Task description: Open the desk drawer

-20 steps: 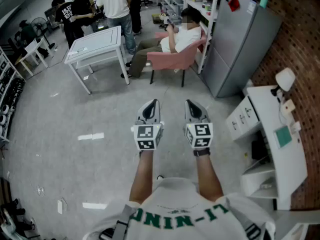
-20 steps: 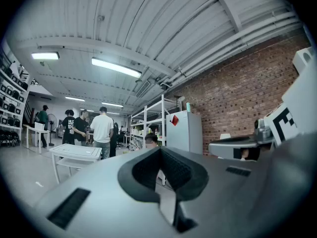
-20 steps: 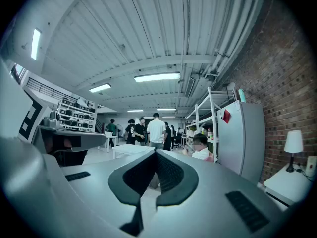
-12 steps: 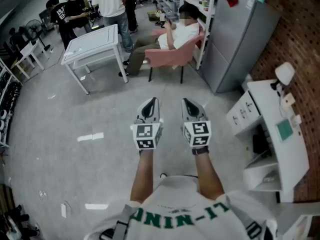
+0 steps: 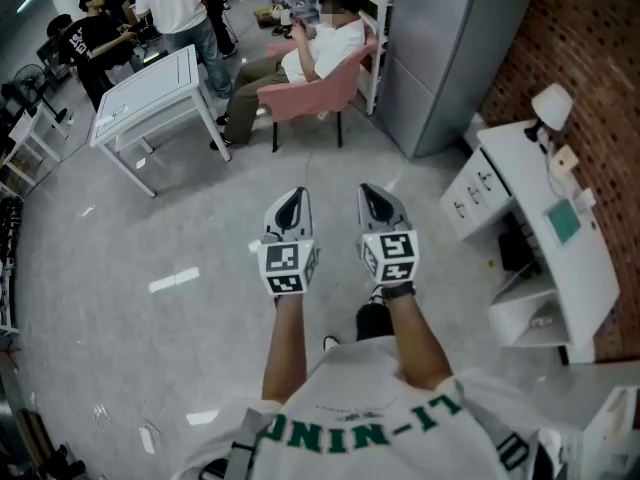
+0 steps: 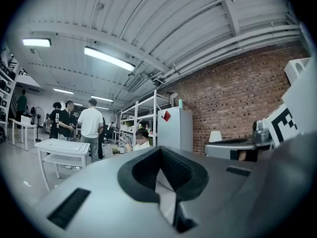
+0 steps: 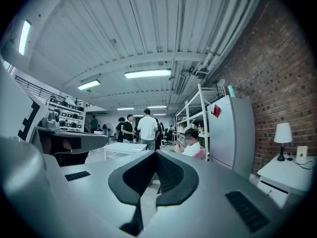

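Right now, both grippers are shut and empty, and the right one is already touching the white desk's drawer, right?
Not quite. The right gripper is not touching the drawer. The head view shows it in the air over the floor, apart from the white desk. It and the left gripper are indeed shut and empty.

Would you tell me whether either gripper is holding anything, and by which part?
Nothing is held: the left gripper and the right gripper both have their jaws together with nothing between them.
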A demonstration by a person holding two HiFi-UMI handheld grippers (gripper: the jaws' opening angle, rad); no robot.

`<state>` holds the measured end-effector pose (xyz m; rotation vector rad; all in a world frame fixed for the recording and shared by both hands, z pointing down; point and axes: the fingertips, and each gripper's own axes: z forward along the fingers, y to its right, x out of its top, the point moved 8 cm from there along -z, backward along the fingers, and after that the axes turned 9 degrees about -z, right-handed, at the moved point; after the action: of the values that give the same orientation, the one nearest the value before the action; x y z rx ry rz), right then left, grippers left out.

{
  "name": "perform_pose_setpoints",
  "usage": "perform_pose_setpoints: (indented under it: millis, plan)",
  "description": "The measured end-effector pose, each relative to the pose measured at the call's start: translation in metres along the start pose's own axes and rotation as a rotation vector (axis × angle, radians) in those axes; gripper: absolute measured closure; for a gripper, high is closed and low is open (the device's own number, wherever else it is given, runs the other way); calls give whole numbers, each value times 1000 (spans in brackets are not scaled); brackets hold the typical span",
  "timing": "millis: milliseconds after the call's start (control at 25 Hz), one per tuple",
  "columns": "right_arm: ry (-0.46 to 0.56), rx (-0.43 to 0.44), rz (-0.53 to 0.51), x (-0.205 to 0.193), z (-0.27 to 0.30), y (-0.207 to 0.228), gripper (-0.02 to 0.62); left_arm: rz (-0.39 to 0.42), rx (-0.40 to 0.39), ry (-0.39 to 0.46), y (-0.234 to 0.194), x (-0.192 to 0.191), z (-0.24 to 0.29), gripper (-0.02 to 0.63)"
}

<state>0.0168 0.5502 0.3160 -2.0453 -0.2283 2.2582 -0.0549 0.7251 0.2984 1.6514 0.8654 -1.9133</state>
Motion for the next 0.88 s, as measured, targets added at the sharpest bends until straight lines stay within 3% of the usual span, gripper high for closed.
perform_pose_setpoints:
  millis: [200, 360, 520, 880]
  plan:
    - [6, -33, 0, -10, 29, 28, 601, 0, -38, -8, -1, -1, 51, 606]
    - [0, -80, 23, -26, 60, 88, 601, 6, -65, -17, 10, -5, 118, 606]
    - [-7, -124, 33, -27, 77, 169, 601, 11, -111, -31, 55, 2, 193, 606]
    - [-52, -299, 77, -51, 123, 326, 601, 25, -321, -93, 146, 1, 376, 606]
